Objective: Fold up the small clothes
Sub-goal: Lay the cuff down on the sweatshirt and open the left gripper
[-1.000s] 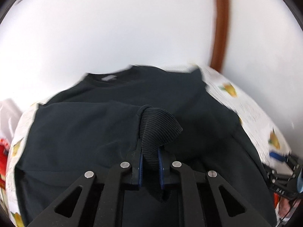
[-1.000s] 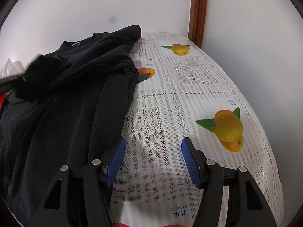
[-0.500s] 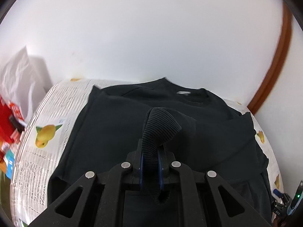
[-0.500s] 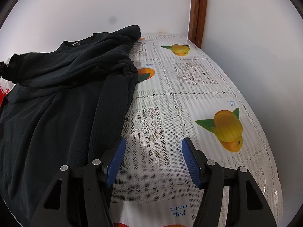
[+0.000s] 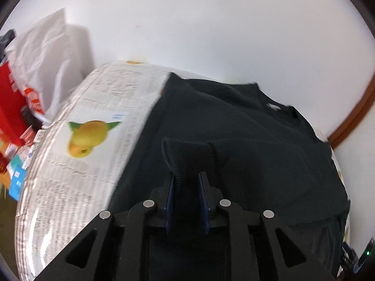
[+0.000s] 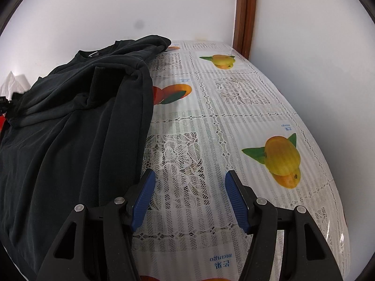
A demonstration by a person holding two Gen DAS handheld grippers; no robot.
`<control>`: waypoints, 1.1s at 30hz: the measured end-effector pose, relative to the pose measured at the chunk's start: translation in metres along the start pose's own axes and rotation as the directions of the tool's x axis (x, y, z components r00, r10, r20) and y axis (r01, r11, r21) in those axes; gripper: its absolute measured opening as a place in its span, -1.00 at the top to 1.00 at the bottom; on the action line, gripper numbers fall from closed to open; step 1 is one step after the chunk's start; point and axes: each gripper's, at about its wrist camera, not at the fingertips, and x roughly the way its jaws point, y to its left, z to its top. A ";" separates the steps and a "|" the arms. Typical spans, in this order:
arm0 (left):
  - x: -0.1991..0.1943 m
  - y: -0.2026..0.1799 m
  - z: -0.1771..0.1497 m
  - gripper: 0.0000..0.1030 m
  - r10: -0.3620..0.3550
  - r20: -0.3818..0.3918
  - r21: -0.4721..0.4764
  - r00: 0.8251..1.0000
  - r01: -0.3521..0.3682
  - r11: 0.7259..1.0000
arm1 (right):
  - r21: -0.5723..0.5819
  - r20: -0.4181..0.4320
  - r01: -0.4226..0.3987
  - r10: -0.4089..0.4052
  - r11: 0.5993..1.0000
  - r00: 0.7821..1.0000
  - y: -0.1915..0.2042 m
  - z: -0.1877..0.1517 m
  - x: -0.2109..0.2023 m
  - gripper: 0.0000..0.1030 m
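Note:
A black long-sleeved sweatshirt [image 5: 257, 145] lies spread on the table, collar toward the far wall. My left gripper [image 5: 186, 182] is shut on its ribbed sleeve cuff [image 5: 187, 154] and holds the cuff just above the shirt's body. In the right wrist view the sweatshirt [image 6: 70, 140] covers the left half of the table, with the other sleeve folded across the chest. My right gripper [image 6: 189, 187] is open and empty, low over the bare tablecloth just right of the shirt's edge.
The table wears a white lace-print plastic cloth [image 6: 234, 117] with mango pictures. A white plastic bag [image 5: 46, 53] and red boxes [image 5: 9, 107] stand at the left end. A white wall and a brown door frame [image 6: 243, 14] bound the far side.
My left gripper has swung left with the cuff, carrying the sleeve across the shirt; the left table end and the bag have come into view. My right gripper has stayed still.

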 end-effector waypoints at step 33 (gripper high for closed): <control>0.001 0.013 -0.007 0.65 0.070 -0.009 0.047 0.998 -0.069 0.996 | -0.026 0.070 0.052 -0.050 0.998 0.996 0.018 0.028 -0.028 -0.05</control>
